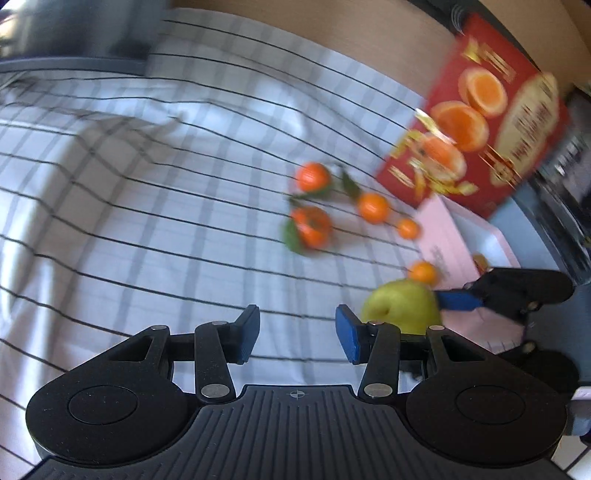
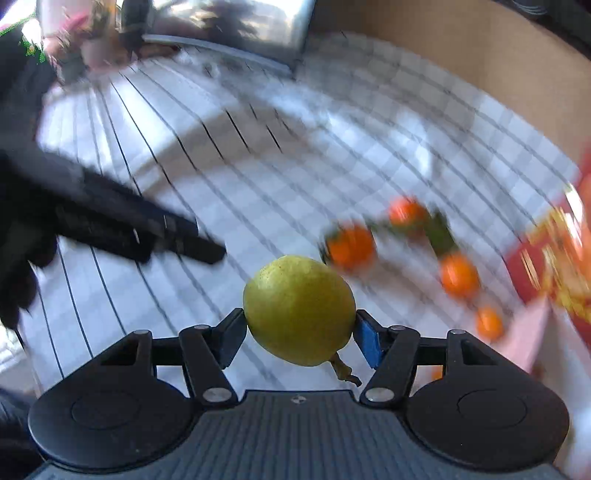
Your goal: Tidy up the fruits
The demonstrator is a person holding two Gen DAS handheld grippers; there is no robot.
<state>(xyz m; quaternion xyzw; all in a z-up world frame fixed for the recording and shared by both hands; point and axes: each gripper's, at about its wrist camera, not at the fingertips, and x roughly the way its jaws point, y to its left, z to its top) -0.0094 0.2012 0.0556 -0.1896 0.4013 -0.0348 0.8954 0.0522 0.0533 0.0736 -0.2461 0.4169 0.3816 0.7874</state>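
Observation:
My right gripper (image 2: 300, 336) is shut on a green pear (image 2: 299, 308), held above the checked cloth with its stem toward the camera. The pear (image 1: 400, 306) also shows in the left wrist view at lower right, with the right gripper's blue pad (image 1: 458, 300) against it. My left gripper (image 1: 297, 334) is open and empty above the cloth. Several small oranges with leaves (image 1: 312, 225) lie on the cloth ahead and to the right; they also show in the right wrist view (image 2: 351, 245). Both views are motion-blurred.
A red box printed with oranges (image 1: 476, 125) stands at the right, with a pink tray (image 1: 458, 236) below it. The checked tablecloth (image 1: 147, 206) covers the table. A dark object (image 1: 74, 33) sits at the far left edge. The left gripper's dark body (image 2: 129, 229) shows at left.

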